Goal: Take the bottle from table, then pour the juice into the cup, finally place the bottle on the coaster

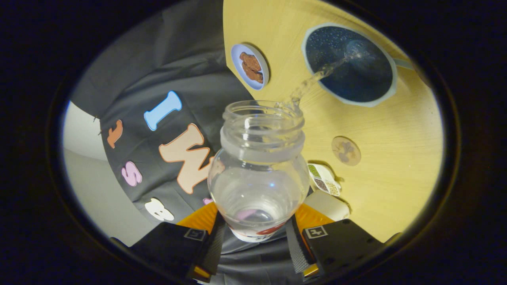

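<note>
I have the bottle (259, 174) pinched between the two fingers of my gripper (256, 233), one pad pressed to each side of its lower body, and it is tipped well over so its open mouth points out across the table (396, 130). A thin clear stream leaves the lip and arcs into the cup (350, 65), a dark cup with a pale rim that stands beyond the mouth and a little to one side of it. So this is the pouring step, and by my reckoning it is well along: the bottle looks almost drained, with only a shallow pool left near its base. The stream crosses the cup's near rim with little to spare, so I should hold the tilt steady and not let the mouth drift back, or the juice will land on the wood. Once the flow thins to drops, the next move calls for righting the bottle slowly, keeping the same squeeze, and carrying it to the coaster (345, 150), which I take to be the small round disc lying flat on the table just beside the bottle's shoulder, well short of the cup. A small round dish (250, 65) holding brown pieces sits farther off, and a patterned card (324, 179) lies near my fingers; I need to clear both when I set down
</note>
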A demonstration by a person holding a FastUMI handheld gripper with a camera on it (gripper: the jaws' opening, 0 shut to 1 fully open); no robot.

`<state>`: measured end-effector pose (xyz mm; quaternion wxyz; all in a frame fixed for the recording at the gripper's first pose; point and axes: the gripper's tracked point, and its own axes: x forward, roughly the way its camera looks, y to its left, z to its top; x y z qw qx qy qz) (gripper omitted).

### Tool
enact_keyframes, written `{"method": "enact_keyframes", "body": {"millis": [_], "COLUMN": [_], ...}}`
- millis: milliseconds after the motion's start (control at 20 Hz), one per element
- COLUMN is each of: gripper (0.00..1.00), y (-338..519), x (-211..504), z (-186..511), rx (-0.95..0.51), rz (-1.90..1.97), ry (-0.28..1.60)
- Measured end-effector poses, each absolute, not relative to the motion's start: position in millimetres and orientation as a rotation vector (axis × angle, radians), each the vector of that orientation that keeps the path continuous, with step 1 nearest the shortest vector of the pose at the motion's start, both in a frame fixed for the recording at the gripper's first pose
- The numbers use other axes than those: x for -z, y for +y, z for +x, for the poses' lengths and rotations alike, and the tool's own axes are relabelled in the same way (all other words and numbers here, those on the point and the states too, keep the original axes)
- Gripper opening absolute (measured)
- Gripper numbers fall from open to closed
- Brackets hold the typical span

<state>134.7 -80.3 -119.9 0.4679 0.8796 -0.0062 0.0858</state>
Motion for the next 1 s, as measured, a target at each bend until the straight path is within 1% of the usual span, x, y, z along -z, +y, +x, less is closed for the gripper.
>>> {"method": "enact_keyframes", "body": {"millis": [600,1000], "gripper": [0.75,0.75], "y": [-101.2,-97.5], "x": [116.1,119.2], "z": [128.7,128.0], "rx": [-0.210,-0.205], "rz": [2.278,2.328], "ry": [-0.035,-0.004]}}
